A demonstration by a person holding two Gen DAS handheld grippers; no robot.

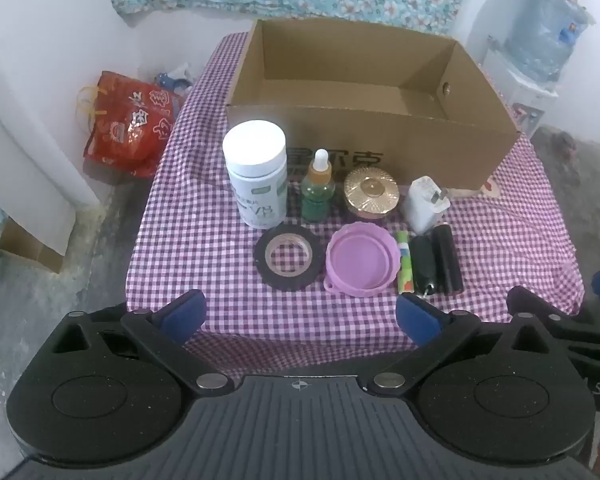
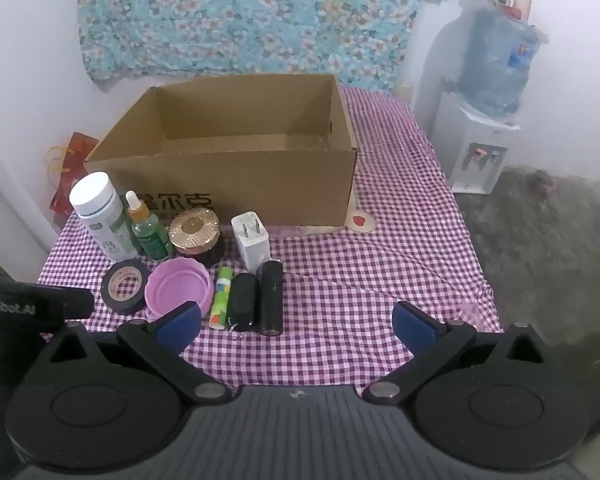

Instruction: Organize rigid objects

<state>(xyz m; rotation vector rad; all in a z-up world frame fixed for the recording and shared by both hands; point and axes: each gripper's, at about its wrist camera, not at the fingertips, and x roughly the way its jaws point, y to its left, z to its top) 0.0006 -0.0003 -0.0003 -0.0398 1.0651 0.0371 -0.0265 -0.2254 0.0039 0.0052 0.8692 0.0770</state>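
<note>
Both tongs hovering wide, nothing gripped.
You're holding left gripper (image 1: 300,316) and right gripper (image 2: 296,322) over items fronting the cardboard box (image 1: 364,136).

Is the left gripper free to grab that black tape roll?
Probably yes: the left gripper is open and empty, and the black tape roll lies flat just ahead with nothing between.

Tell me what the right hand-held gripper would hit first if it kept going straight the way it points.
Probably bare checked tablecloth: the open right hand-held gripper aims right of the black tube. Depth is unclear.
</note>
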